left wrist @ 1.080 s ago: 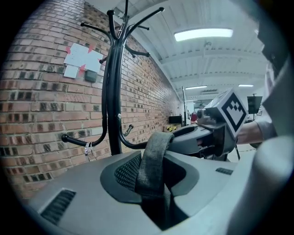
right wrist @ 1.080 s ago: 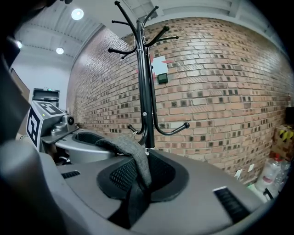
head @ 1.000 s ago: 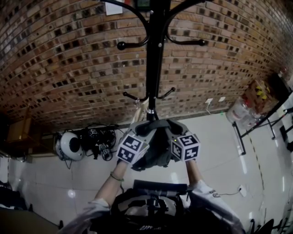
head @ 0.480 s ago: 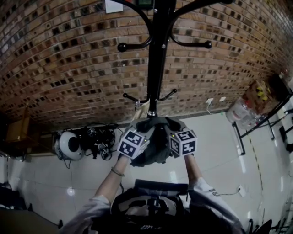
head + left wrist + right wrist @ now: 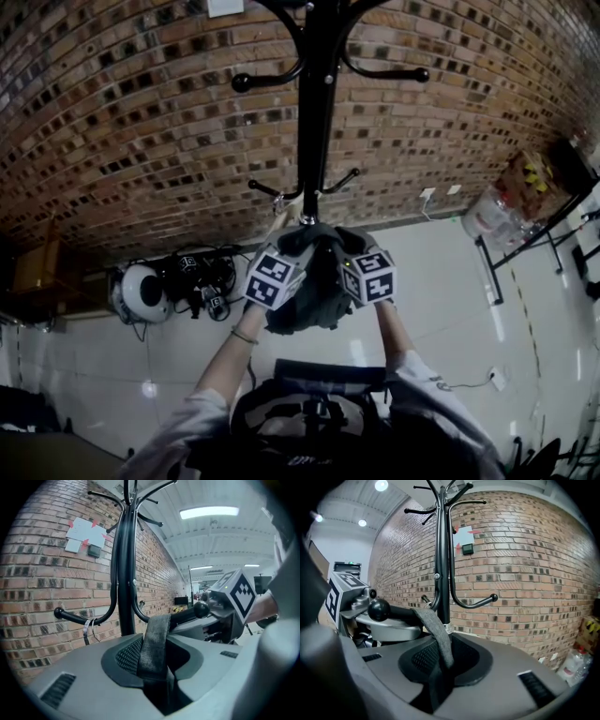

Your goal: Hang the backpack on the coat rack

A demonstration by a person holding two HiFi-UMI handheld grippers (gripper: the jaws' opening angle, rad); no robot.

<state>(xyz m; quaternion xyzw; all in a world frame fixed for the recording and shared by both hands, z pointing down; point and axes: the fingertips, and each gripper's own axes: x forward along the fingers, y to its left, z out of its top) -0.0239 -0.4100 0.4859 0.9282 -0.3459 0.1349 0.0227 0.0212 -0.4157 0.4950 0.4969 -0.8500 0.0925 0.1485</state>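
A grey backpack (image 5: 302, 302) hangs between my two grippers, just in front of the black coat rack pole (image 5: 314, 112). My left gripper (image 5: 292, 257) grips its left top side and my right gripper (image 5: 343, 253) its right; their jaws are hidden by the bag. In the left gripper view the dark top handle strap (image 5: 154, 641) lies over a ball-tipped hook (image 5: 201, 609), beside the pole (image 5: 125, 573). The right gripper view shows the same strap (image 5: 438, 641) draped over that hook (image 5: 378, 610), with the backpack's grey top (image 5: 511, 677) filling the lower frame.
A brick wall (image 5: 141, 112) stands right behind the rack. On the floor to the left lie a white helmet-like object (image 5: 141, 292) and black cabled gear (image 5: 202, 281). At right are a large water bottle (image 5: 486, 216), a cardboard box (image 5: 530, 187) and a black stand (image 5: 534, 246).
Both grippers and the backpack have moved closer to the rack's pole and slightly down. The grip on the bag looks unchanged.
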